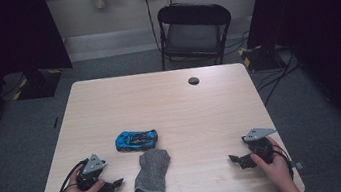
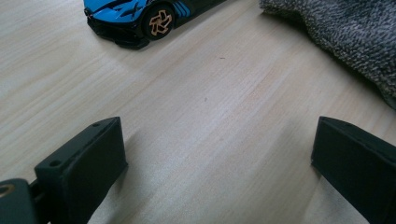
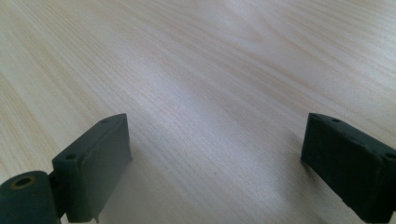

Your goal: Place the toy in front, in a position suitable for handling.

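Both grippers rest low at the bottom of the frame in the high view. Left gripper [image 1: 115,186] sits at the lower left, with its jaws spread wide and nothing between them; in the left gripper view only bare wood lies between the two black jaws. Right gripper [image 1: 234,159] is at the lower right, also spread apart and empty, and it points toward the middle of the table [image 1: 169,101].

Near the centre of the high view lies a blue toy car [image 1: 136,139], and just below it a grey sock [image 1: 152,174], which almost touches the car. The sock is just beside the left gripper, while the right gripper is well apart from both things. In the left gripper view the car [image 2: 140,16] shows at the upper left and the sock [image 2: 345,32] at the upper right.

I judge that the work is at its very beginning: no thing is grasped yet, and the hands are only in a ready position. For the next move, the left gripper probably needs to go forward a little to the sock or the car, with its jaws kept wide until they stand on both sides of the thing.
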`<state>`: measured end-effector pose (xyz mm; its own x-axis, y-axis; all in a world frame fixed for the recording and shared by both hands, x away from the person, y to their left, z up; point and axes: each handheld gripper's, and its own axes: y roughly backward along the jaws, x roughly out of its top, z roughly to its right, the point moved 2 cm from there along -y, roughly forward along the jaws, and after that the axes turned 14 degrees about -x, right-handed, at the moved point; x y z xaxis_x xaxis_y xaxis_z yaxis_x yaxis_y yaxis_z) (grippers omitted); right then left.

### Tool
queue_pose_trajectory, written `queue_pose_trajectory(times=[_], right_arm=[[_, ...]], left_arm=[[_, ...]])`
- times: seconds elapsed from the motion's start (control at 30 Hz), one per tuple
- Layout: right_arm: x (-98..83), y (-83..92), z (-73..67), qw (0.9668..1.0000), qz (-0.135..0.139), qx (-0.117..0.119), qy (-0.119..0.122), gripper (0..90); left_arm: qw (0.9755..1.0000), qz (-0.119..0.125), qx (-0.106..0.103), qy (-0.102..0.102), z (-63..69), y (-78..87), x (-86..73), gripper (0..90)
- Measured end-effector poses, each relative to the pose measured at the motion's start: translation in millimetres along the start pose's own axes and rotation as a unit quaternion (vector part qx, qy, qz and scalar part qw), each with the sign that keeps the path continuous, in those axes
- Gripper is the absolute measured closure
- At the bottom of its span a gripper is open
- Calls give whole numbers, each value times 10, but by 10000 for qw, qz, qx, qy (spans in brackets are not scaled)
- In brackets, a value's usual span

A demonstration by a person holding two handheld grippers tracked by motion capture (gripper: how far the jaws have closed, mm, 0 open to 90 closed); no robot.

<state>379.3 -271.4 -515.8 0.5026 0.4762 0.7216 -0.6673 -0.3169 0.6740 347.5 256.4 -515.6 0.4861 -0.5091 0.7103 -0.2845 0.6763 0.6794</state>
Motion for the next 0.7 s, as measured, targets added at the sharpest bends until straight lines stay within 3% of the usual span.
queue_pose_trajectory(times=[0.5, 0.6, 0.63, 0.7], right_arm=[[0, 0, 0, 10000, -2, 2, -1, 76], [0, 0, 0, 10000, -2, 2, -2, 76], [0, 0, 0, 10000, -2, 2, -2, 76], [1, -1, 1, 10000, -1, 5, 0, 75]], left_arm=[[9999, -21, 76, 73, 29, -6, 16, 29], [9999, 4, 104, 77, 41, 11, 38, 101], [9998, 56, 71, 155, 54, 9, 49, 176], [9997, 38, -39, 233, 84, -2, 70, 157]])
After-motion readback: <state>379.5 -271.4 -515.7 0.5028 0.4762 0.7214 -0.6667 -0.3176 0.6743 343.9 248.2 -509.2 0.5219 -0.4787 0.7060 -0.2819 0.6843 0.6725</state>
